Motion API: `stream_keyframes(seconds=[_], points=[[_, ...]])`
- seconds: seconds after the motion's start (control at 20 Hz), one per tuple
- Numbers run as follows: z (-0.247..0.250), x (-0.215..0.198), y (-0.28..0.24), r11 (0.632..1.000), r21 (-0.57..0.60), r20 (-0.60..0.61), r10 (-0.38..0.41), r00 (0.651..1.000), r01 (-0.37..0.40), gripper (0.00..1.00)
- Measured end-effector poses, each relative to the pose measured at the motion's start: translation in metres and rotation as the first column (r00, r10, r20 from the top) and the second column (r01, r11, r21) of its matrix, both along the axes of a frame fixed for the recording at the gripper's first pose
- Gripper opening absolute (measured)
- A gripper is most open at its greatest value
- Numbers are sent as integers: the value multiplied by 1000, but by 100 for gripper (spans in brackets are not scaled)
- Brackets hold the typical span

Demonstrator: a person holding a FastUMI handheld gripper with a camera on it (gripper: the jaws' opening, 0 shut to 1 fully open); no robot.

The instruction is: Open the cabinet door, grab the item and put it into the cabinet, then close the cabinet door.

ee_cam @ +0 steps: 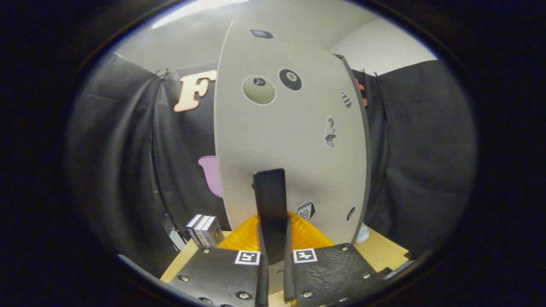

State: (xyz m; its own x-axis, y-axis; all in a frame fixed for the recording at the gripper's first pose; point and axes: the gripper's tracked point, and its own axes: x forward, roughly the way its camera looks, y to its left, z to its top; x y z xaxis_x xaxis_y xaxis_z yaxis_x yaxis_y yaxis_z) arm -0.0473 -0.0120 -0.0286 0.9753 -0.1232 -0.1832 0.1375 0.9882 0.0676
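Nearest of all, the claw (pixel 273 256) has its two fingers drawn close together around a tall dark handle (pixel 270 213) that rises between them; both fingers appear to press on its sides, so I judge the claw is clamped on it with almost no gap left. The handle stands upright on the pale cabinet door (pixel 290 140), which fills the space just ahead and carries several stickers, among them two billiard-ball ones high up. The door is a stiff, flat panel; it looks light enough to swing on its hinges with a steady pull, and the handle is the right place to hold it, gripped across its narrow sides low down, since the smooth face offers nothing else to catch. Behind the handle and low against the door lies something orange and ribbed (pixel 298 234) resting on the wooden desk (pixel 384 251); whether it is the item to be stowed I cannot tell. To the left, on the near corner of the desk, stands a small stack of boxes (pixel 205 230). Farther back hangs the black cloth wall (pixel 426 149) of the booth, and a pale wall and ceiling show above it.
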Motion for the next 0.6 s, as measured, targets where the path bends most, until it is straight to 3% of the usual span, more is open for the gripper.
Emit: stream_keyframes(seconds=[0.6], points=[[7,-72,-72,987,65,-35,-146,989,148,13]])
